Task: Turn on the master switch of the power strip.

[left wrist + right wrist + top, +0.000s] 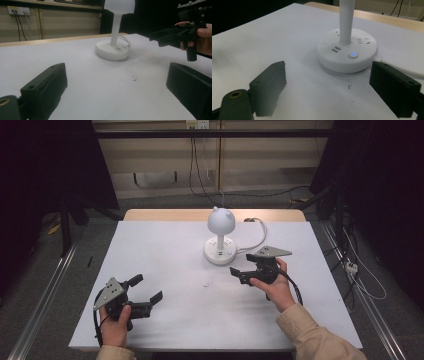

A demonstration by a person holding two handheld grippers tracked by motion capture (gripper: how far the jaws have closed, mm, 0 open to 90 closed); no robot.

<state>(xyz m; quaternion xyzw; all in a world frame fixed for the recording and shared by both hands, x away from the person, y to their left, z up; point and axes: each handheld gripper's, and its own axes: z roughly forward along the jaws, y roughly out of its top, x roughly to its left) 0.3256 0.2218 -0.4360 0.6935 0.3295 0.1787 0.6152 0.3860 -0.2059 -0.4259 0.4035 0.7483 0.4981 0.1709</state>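
A white desk lamp [220,222] with a round head stands at the table's back middle. Its round base [347,52] carries sockets and a small blue-lit button [353,54]. My right gripper [240,263] hovers just right of and in front of the base, open, with nothing between its jaws; in the right gripper view [328,68] they frame the base's near side. My left gripper [148,288] rests at the front left, open and empty, far from the lamp. The left gripper view [117,72] looks across the table at the lamp [112,50] and the right gripper [156,39].
A white cord [260,232] loops from the lamp's base toward the back right. The white table cover [165,250] ends at a wooden strip [165,215] behind. A few dark specks [206,284] mark the middle. Cables and metal rails [45,290] lie on the floor beside the table.
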